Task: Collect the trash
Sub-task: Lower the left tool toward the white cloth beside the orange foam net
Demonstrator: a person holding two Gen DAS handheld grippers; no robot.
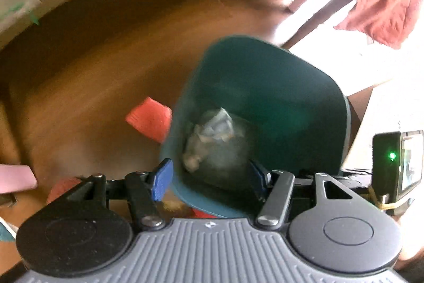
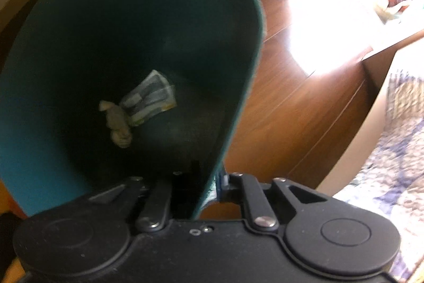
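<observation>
Below you, the wooden floor [image 1: 87, 86] carries the teal trash bin [image 1: 291, 86], with an orange-red ridged piece [image 1: 149, 118] lying just beside the bin's left wall.

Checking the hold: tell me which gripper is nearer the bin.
Right. The right gripper is clamped on the bin wall; the left gripper is open, straddling its near rim.

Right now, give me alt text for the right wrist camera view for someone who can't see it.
The right gripper is clamped on the rim of a teal trash bin, looking into it. Crumpled paper and a wrapper lie at the bottom; sunlit wood floor shows alongside.
</observation>
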